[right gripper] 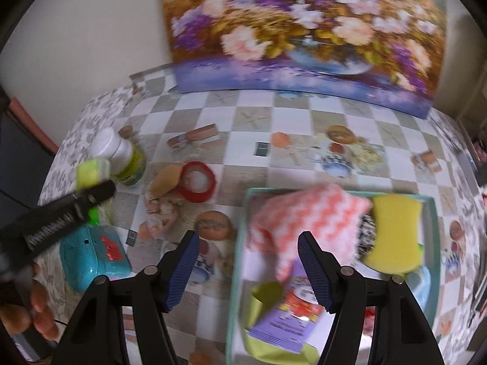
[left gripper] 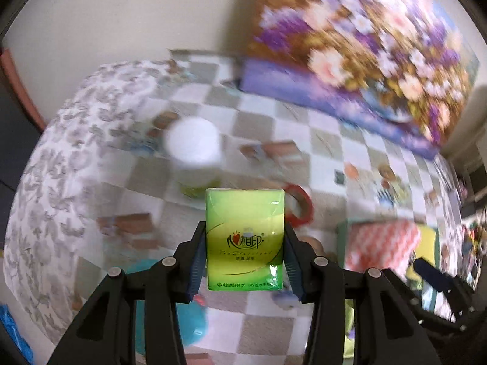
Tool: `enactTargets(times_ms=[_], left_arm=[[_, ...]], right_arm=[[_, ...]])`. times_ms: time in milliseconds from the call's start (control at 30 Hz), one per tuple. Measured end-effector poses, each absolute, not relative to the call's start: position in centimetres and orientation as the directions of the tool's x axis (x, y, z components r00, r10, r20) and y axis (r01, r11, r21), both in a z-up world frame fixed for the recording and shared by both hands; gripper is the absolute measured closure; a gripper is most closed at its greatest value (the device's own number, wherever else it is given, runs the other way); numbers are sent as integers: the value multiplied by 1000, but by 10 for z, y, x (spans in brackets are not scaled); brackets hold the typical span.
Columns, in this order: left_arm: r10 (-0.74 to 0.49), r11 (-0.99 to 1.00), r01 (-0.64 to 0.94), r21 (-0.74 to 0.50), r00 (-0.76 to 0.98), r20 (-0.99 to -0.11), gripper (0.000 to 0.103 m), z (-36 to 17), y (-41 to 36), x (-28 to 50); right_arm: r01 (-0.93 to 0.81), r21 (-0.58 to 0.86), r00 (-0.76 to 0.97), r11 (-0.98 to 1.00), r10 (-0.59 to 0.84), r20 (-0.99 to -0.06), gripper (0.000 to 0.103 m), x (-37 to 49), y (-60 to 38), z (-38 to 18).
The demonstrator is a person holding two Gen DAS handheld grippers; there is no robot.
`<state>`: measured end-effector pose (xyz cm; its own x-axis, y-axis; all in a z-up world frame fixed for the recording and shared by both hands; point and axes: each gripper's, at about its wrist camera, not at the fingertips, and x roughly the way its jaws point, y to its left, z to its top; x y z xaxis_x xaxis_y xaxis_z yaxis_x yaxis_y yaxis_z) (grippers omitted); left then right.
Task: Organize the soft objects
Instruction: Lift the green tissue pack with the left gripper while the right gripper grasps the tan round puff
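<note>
A green tissue pack [left gripper: 245, 237] stands upright between the blue pads of my left gripper [left gripper: 245, 243], which is shut on it and holds it above the checked tablecloth. The right wrist view shows the same pack [right gripper: 91, 173] at the far left, in the left gripper [right gripper: 88, 194]. My right gripper [right gripper: 248, 240] is open with nothing between its fingers, over the left edge of a teal tray [right gripper: 432, 243]. The tray holds a pink-and-white zigzag cloth [right gripper: 304, 216], a yellow sponge [right gripper: 395, 234] and a purple packet [right gripper: 289, 319].
On the table left of the tray are a white-capped bottle [right gripper: 121, 158], a red tape ring [right gripper: 197, 182] and a teal plastic toy [right gripper: 91, 255]. A flower painting [right gripper: 304, 30] leans against the back wall. A person's hand [right gripper: 30, 313] shows at the lower left.
</note>
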<state>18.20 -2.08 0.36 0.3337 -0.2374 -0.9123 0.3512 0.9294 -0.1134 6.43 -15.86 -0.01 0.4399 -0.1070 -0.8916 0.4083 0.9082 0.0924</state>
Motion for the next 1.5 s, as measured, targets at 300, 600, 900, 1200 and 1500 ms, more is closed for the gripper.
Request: enactTargets(times_ms=[300, 600, 900, 1200, 1500], left_arm=[[-149, 979, 188, -74, 425, -893, 55, 11, 36, 217], [-128, 992, 68, -109, 413, -902, 55, -9, 67, 246], [-164, 987, 69, -148, 404, -900, 55, -14, 66, 253], [-177, 984, 65, -165, 395, -902, 55, -21, 69, 257], [-180, 984, 74, -164, 403, -897, 55, -17, 68, 256]], right_arm=[[323, 136, 450, 937, -26, -892, 32, 117, -125, -26], [322, 230, 444, 918, 68, -894, 33, 160, -122, -54], [320, 255, 432, 912, 99, -896, 44, 182, -118, -68], [342, 261, 444, 903, 89, -891, 63, 189, -122, -70], [331, 289, 496, 898, 95, -863, 83, 178, -127, -52]])
